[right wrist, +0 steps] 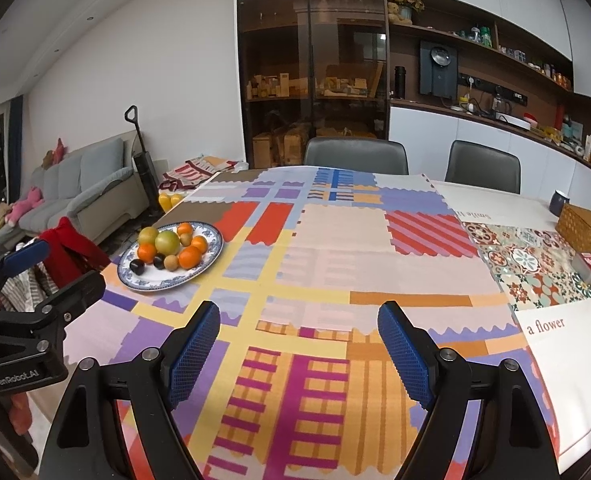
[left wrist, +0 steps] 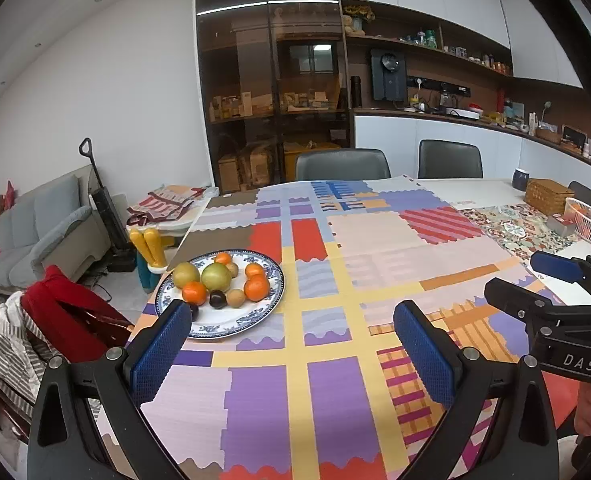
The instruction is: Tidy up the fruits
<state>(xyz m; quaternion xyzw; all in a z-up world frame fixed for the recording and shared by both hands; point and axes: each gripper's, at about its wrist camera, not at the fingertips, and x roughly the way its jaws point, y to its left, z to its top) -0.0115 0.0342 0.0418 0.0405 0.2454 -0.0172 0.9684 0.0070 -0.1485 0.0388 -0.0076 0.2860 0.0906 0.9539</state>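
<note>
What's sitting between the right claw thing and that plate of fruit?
Nothing but bare patchwork tablecloth between the right gripper and plate, seen in the right wrist view.

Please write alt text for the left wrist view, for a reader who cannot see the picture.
A blue-and-white plate of mixed fruit, including oranges and a large green fruit, sits on a colourful patchwork tablecloth. The left gripper is open and empty in the foreground, and the right gripper is at the right edge.
</note>
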